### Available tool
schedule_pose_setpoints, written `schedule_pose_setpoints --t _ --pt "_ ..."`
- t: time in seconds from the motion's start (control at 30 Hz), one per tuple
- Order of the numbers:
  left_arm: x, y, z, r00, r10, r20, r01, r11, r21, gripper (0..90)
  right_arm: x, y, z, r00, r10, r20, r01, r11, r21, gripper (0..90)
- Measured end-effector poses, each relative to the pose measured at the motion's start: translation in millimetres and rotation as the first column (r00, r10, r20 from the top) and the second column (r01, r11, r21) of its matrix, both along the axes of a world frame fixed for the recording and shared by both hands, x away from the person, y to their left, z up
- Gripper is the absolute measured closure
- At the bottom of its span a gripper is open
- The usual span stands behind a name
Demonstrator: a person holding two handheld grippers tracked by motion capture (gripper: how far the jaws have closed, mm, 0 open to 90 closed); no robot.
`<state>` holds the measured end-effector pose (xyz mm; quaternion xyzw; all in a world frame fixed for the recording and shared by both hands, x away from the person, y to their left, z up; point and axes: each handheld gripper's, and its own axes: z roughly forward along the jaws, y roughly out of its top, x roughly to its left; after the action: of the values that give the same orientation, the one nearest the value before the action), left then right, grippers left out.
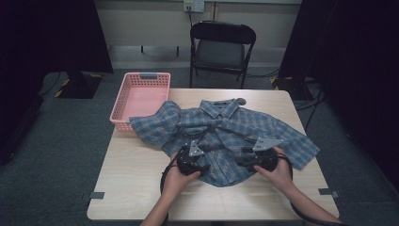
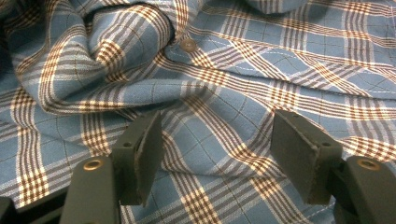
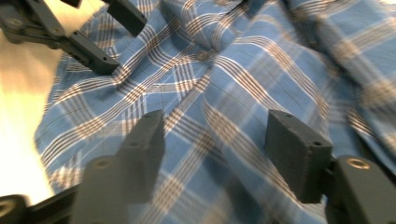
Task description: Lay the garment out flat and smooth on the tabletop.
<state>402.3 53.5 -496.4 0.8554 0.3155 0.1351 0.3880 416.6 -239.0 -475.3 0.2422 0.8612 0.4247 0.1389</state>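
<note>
While the fingers (image 2: 140,156) of the left gripper (image 2: 217,158) stand well apart, nothing is pinched between them; they hang just over the plaid shirt (image 2: 224,84), whose blue and brown cloth lies flat under the gap and rises into a soft fold with a small button (image 2: 188,45) further ahead. The fingers (image 3: 299,156) of the right gripper (image 3: 215,154) are also wide open and hold nothing, with the same cloth spread below them, and the picture there is a little blurred. In the right gripper view the left gripper's dark fingers appear at the upper left, over the shirt's edge beside the pale counter (image 3: 18,130). From the high view both grippers (image 1: 192,159) (image 1: 259,157) sit near the lower hem of the shirt (image 1: 226,132), each in one hand, left and right of the button line. The shirt lies face up on the counter (image 1: 136,179), collar toward the far edge, one sleeve reaching the pink basket (image 1: 141,94). A dark folding chair (image 1: 221,47) stands behind the counter.
</note>
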Motion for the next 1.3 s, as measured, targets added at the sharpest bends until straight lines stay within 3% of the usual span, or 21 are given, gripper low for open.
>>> schedule_pose_setpoints --t 0.07,0.17,0.27,0.3,0.4,0.53,0.63,0.7,0.73,0.9,0.93,1.0,1.07,1.13,1.23,1.3 --pt "-0.2 -0.3 -0.1 1.0000 0.001 0.000 -0.001 1.0000 0.000 33.9 5.2 12.9 -6.0 0.9999 -0.008 0.013 0.008 0.999 -0.035 35.0" --pt "-0.7 -0.8 0.0 1.0000 0.003 0.003 -0.003 1.0000 0.002 34.2 15.5 25.0 -14.1 0.9976 -0.053 0.044 0.056 0.994 -0.090 41.8" --pt "-0.7 -0.7 0.4 1.0000 0.002 0.000 -0.002 1.0000 0.003 35.1 26.7 25.8 -15.3 0.9975 -0.066 0.026 0.069 0.994 -0.090 61.8" --pt "-0.5 -0.4 0.7 1.0000 0.001 -0.003 -0.001 1.0000 0.003 35.5 29.2 24.1 -13.3 0.9983 -0.054 0.022 0.055 0.994 -0.090 76.3" --pt "-0.6 0.6 2.6 0.9998 0.011 -0.018 -0.011 0.9999 -0.008 35.3 35.8 13.6 0.9 0.9990 -0.045 0.004 0.045 0.998 -0.032 84.3" --pt "-3.1 -2.7 14.3 0.9998 0.017 -0.007 -0.018 0.9986 -0.050 30.9 52.1 -15.5 26.2 0.9950 -0.098 -0.022 0.099 0.991 0.089 85.2" --pt "-9.4 -16.2 29.2 0.9998 -0.012 0.015 0.013 0.9961 -0.087 30.8 66.8 -35.7 37.5 0.9872 -0.153 -0.046 0.157 0.980 0.118 85.2" --pt "-13.2 -31.0 30.8 0.9985 -0.054 0.007 0.054 0.9935 -0.100 31.5 72.3 -40.9 37.9 0.9847 -0.170 -0.038 0.173 0.980 0.100 85.2" --pt "-14.9 -39.0 28.4 0.9972 -0.074 -0.004 0.073 0.9930 -0.093 33.2 73.9 -41.3 36.1 0.9839 -0.176 -0.030 0.178 0.981 0.079 85.2" --pt "-15.7 -66.0 6.5 0.9881 -0.149 -0.036 0.150 0.9885 0.019 44.5 76.5 -40.8 21.8 0.9817 -0.183 -0.051 0.188 0.977 0.101 84.7" --pt "-14.8 -66.7 4.6 0.9884 -0.148 -0.036 0.148 0.9890 0.004 45.0 76.7 -41.1 20.4 0.9811 -0.186 -0.054 0.191 0.976 0.105 84.6" --pt "-13.2 -66.0 5.3 0.9831 -0.175 -0.053 0.175 0.9845 -0.010 53.8 77.6 -42.1 19.2 0.9804 -0.189 -0.054 0.194 0.975 0.104 84.2" --pt "-14.3 -65.7 6.4 0.9738 -0.213 -0.079 0.212 0.9770 -0.018 72.7 79.4 -43.3 19.1 0.9798 -0.192 -0.056 0.197 0.975 0.102 83.7" --pt "-16.5 -64.2 6.8 0.9704 -0.229 -0.077 0.230 0.9733 -0.003 85.5 81.3 -43.9 20.0 0.9786 -0.198 -0.055 0.203 0.975 0.095 83.3" --pt "-18.7 -56.5 7.7 0.9622 -0.236 -0.135 0.234 0.9717 -0.031 89.5 83.1 -44.3 20.8 0.9775 -0.204 -0.055 0.208 0.973 0.095 83.1" --pt "-23.9 -50.4 8.0 0.9579 -0.243 -0.154 0.240 0.9701 -0.038 89.8 83.3 -44.6 20.2 0.9767 -0.207 -0.057 0.212 0.973 0.096 82.8"
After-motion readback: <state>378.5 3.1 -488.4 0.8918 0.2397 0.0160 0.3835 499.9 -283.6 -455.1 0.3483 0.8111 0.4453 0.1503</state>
